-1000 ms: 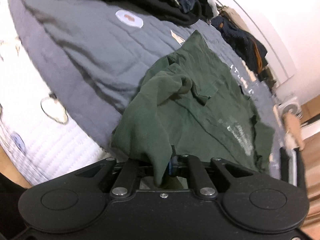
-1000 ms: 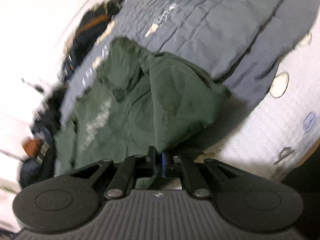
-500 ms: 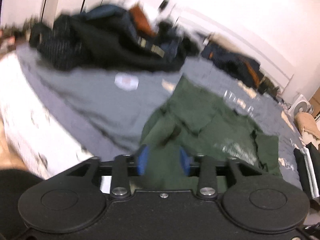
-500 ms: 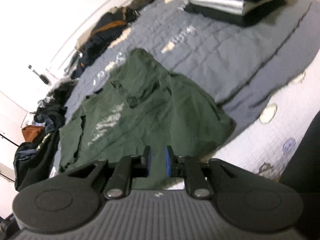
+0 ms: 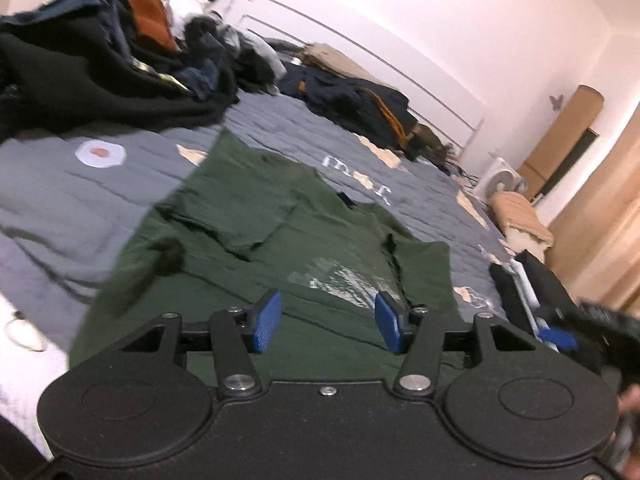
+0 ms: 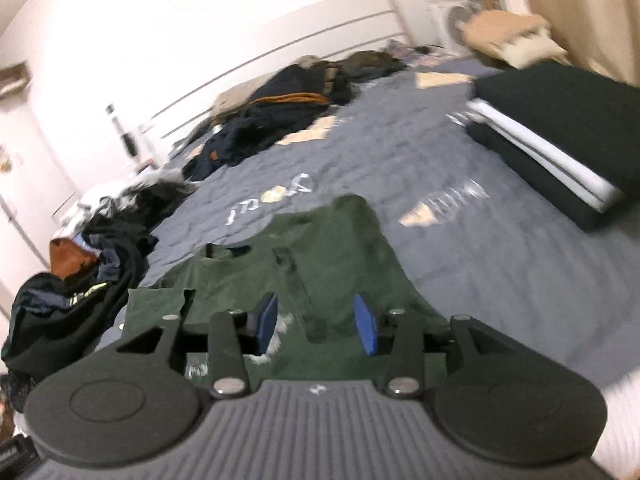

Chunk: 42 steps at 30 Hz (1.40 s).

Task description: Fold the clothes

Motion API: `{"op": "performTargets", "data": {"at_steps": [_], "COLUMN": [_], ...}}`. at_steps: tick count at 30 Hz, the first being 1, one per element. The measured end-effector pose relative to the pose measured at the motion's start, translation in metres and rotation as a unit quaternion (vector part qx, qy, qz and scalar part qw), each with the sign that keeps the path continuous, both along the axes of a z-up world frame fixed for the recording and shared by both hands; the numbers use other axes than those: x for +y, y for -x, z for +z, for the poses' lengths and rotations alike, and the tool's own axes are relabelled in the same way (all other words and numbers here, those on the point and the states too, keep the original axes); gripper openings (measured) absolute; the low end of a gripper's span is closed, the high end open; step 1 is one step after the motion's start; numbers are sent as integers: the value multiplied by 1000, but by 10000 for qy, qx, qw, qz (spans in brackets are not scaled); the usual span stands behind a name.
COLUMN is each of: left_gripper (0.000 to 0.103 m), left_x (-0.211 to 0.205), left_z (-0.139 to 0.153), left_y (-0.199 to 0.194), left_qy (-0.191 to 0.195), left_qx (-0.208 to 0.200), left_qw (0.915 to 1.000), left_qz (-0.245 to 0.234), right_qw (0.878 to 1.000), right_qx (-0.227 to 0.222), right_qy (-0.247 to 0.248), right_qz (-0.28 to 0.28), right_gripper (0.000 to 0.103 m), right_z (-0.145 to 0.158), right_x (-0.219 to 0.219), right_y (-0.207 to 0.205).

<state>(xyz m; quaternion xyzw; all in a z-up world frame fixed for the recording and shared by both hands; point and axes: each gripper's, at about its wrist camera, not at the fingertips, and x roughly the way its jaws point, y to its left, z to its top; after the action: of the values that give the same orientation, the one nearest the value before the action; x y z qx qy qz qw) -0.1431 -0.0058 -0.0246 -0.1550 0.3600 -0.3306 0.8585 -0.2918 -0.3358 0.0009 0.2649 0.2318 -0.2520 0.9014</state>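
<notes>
Nearest in each wrist view sit the gripper bodies. On the left gripper [image 5: 328, 326] the jaws are spreading, blue pads [image 5: 267, 322] apart, nothing pinched between them; only the shirt lying below shows through the gap. On the right gripper [image 6: 316, 324] the jaws are likewise opening, pads [image 6: 367, 324] clear of cloth, with nothing between them. At 3 o'clock in the left view the right gripper's blurred blue pad and dark body show, beside a bit of a hand [image 5: 630, 402].

Just beyond both grippers the green shirt [image 5: 256, 240] lies spread on the grey quilt [image 5: 60, 184], its pale chest print [image 5: 344, 280] facing up and its collar toward 12 o'clock. One sleeve is doubled over the body at 10 o'clock in the left view; the cloth is rumpled there. In the right view the shirt [image 6: 320, 248] fills the middle, with a sleeve out at 9 o'clock.

Farther off, at 2 o'clock in the right view, a stack [image 6: 560, 132] of folded dark and white clothes rests on the quilt, well apart from the shirt. At 10 o'clock in the left view a heap [image 5: 100, 64] of dark unfolded clothes lies near the shirt's far edge. A second heap [image 5: 360, 108] sits at 12 o'clock by the white rail [image 5: 360, 46]. Farthest, at 2 o'clock, stands a fan [image 5: 502, 178] near the wall.
</notes>
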Motion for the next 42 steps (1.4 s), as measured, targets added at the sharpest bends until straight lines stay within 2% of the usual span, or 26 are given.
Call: {"op": "performTargets", "data": {"at_steps": [4, 7, 9, 14, 17, 25, 29, 31, 35, 38, 42], "left_gripper": [56, 57, 57, 57, 58, 62, 62, 62, 62, 62, 62], "left_x": [-10, -15, -18, -29, -39, -81, -90, -93, -98, -101, -108], "left_z": [-3, -9, -15, -26, -26, -21, -38, -46, -50, -54, -60], "left_y": [-15, -25, -32, -44, -55, -99, -103, -105, -108, -110, -111], "left_qy": [170, 452, 581, 616, 640, 996, 979, 900, 877, 838, 758], "left_qx": [-25, 44, 289, 651, 708, 641, 633, 835, 856, 954, 1109], "left_qw": [9998, 9990, 9979, 9960, 9953, 9914, 9922, 9915, 9921, 9916, 9909], "left_qz": [-112, -60, 34, 55, 156, 549, 446, 438, 274, 235, 83], "right_qw": [9979, 9965, 9946, 9909, 9864, 9746, 9767, 9764, 9700, 9702, 9717], "right_qx": [319, 185, 90, 109, 244, 113, 305, 349, 388, 445, 450], "right_qy": [254, -121, -445, -832, -1064, -1848, -1733, -1749, -2036, -1947, -1997], "right_qz": [504, 806, 928, 1054, 1229, 1263, 1227, 1217, 1270, 1375, 1178], "right_gripper": [47, 47, 47, 47, 47, 47, 47, 47, 47, 47, 47], "right_z": [-9, -27, -39, -72, -83, -94, -102, -106, -112, -113, -121], "right_x": [-22, -42, -54, -63, -63, -69, -65, -65, -67, -65, -68], "right_y": [-54, -81, -94, -98, -103, -105, -111, -113, -115, -114, -114]}}
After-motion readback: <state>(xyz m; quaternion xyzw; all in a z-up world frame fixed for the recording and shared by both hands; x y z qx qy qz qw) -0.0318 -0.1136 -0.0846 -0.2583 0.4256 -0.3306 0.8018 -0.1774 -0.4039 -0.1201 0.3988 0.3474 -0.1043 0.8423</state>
